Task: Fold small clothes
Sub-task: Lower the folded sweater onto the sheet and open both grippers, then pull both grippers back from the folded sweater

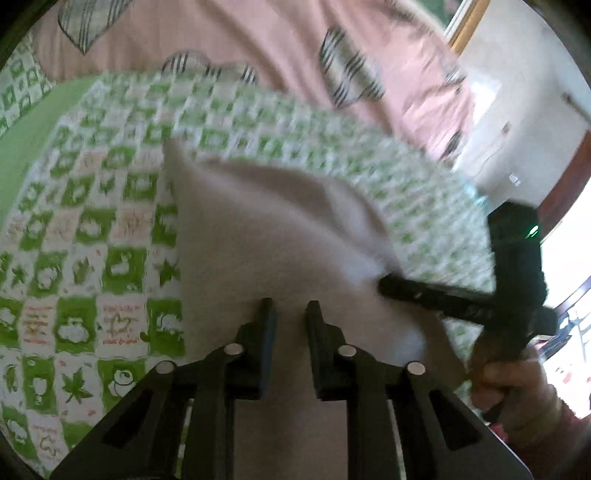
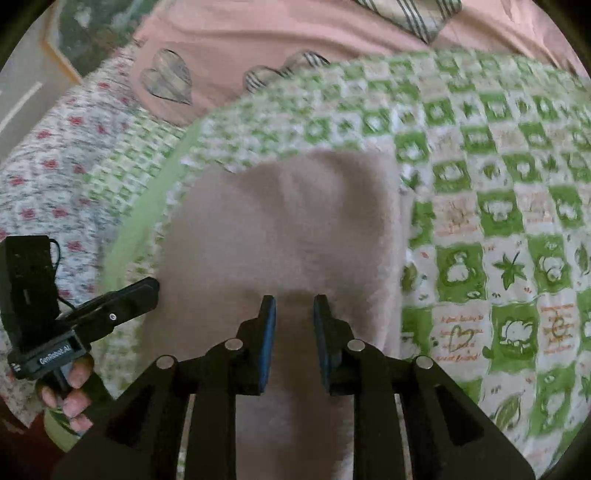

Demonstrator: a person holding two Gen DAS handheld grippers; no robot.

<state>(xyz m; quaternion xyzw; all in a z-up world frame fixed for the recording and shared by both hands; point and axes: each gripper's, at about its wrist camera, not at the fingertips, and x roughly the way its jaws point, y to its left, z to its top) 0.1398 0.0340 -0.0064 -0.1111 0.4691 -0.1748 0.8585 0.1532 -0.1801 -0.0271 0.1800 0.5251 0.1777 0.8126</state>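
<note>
So far the fold looks only partly made, as I judge it. The pale pinkish-grey garment [image 1: 280, 236] lies on the green-and-white checked quilt [image 1: 85, 229], and in the left wrist view its far edge rises to a point and one flap slopes down toward the right gripper [image 1: 386, 286], so the cloth seems doubled or lifted rather than pressed flat. What kind of garment it is I cannot tell; both views are blurred.

The left gripper [image 1: 290, 306] sits over the near part of the garment with its jaws narrowly apart, cloth showing in the gap; whether the pads pinch it cannot be told. The right gripper's jaws [image 2: 294, 302] stand the same way, a narrow gap over the near part of the garment [image 2: 295, 221], grip uncertain. From the left wrist view its tip touches the garment's right edge.

Left to do, by my reckoning: lay the raised flap down, square the edges, and perhaps fold once more.

Beyond the garment, the quilt gives way to a pink cover [image 1: 258, 37] printed with striped hearts. Left of the quilt in the right wrist view lies a white cloth with small red flowers [image 2: 55, 177]. Past the pink cover stands a pale wall with a wooden frame [image 1: 467, 26].
</note>
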